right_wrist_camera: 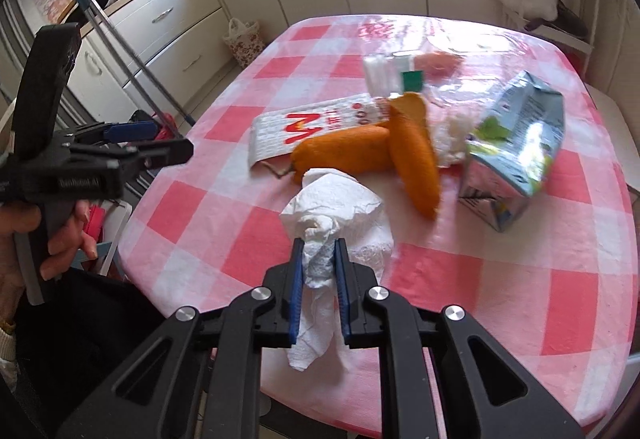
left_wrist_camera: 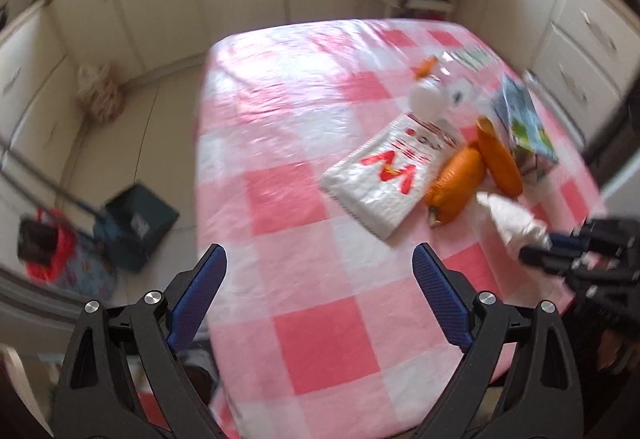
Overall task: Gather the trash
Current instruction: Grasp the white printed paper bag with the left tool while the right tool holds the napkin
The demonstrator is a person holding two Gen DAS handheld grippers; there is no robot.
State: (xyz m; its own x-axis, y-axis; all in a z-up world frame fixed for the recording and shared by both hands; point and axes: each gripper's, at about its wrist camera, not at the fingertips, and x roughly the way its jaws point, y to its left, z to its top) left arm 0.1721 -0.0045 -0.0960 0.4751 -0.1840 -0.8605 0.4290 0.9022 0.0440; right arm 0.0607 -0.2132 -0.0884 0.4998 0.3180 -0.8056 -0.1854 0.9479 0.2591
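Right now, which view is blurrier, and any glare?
Left wrist view: motion-smeared throughout, the white bag with red print and carrots soft. Right wrist view: sharper, tissue in the right claw crisp; glare washes the tablecloth's far edge. Both fisheye-bent.

your left gripper (left_wrist_camera: 320, 267) is a black plastic frame with ribbed blue pads (left_wrist_camera: 438, 291) lining its two fingers and round silver screw heads (left_wrist_camera: 154, 297) at the linkage pivots just behind them. your right gripper (right_wrist_camera: 319, 245) matches it. faint lettering marks the left one's side, above your hand (right_wrist_camera: 60, 235).
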